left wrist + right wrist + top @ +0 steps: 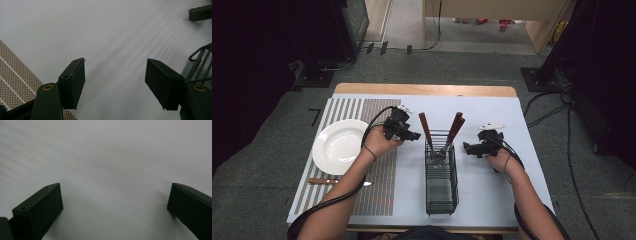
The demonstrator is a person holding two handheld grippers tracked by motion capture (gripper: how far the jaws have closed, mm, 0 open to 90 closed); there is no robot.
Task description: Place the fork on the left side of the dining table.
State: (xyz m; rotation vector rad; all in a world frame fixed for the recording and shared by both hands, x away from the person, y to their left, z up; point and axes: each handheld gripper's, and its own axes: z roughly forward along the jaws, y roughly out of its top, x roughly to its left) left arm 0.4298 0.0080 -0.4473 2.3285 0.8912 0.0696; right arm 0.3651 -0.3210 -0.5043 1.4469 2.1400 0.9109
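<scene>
Three wooden-handled utensils [454, 131] upright in wire caddy [441, 192], between grippers; left gripper [410, 134] nearer leftmost handle [425, 128], jaws apart, empty. Right gripper [468, 148] agape, empty.

Right gripper [115, 207] fingers [37, 212] spread wide, nothing between, over white table surface [107, 152].

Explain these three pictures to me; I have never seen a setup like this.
A person sits at a table and holds a two-jaw tool in each hand: the left gripper and the right gripper. The wide picture comes from a camera above. The other two come from cameras riding on each tool, looking along its black jaws. Both sets of jaws stand open, holding nothing. On the table lie a white plate, a knife on a striped placemat, and a wire basket with wooden-handled cutlery.
</scene>
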